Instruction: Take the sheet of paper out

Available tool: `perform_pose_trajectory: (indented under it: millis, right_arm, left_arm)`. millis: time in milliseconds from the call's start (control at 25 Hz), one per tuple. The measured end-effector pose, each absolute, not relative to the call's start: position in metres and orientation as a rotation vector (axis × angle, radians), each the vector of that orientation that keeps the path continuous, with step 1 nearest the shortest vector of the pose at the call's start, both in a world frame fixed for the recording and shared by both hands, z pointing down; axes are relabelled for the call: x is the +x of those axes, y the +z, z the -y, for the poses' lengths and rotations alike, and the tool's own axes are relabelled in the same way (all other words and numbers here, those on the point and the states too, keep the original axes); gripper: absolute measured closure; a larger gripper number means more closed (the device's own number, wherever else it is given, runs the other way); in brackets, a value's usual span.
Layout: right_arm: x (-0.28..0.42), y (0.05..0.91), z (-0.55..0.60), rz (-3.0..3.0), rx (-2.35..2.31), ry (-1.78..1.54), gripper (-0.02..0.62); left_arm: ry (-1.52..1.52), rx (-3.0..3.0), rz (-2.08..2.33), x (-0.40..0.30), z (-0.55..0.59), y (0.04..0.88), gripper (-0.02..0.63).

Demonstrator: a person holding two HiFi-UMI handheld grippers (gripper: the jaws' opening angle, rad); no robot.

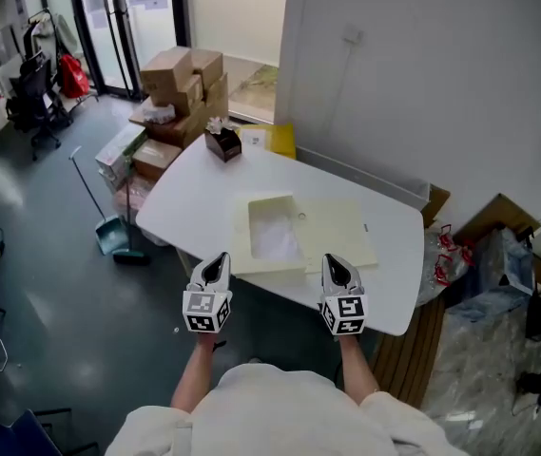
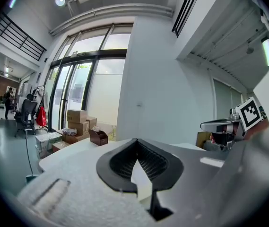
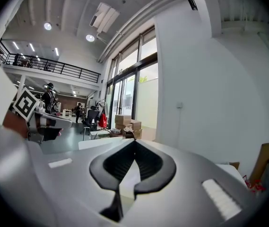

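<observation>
Paper sheet (image 1: 275, 238) on table (image 1: 194, 193) | left tongs (image 1: 219, 258) closed, level | right tongs (image 1: 333, 259) closed, level

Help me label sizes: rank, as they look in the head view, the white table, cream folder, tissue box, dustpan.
1. white table
2. cream folder
3. tissue box and dustpan: alike; the dustpan sits farther off, on the floor, so unranked.

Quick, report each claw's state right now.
Left claw: closed, holding nothing.
Right claw: closed, holding nothing.
</observation>
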State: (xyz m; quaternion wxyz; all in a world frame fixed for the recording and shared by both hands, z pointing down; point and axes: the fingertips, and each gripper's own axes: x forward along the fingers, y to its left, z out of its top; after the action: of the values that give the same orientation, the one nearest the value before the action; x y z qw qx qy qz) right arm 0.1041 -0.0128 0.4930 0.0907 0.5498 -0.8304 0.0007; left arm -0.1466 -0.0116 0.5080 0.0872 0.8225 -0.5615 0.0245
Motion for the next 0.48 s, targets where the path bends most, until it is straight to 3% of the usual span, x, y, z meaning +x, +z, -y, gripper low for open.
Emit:
perform_pose_trajectory:
  millis: [480]
  right_arm:
    - [0.092,0.511,0.056,2.429,1.645,0.033,0.594]
  left_arm:
    - [0.098,2.472,1.602,-0.153,0.064,0.526,0.600]
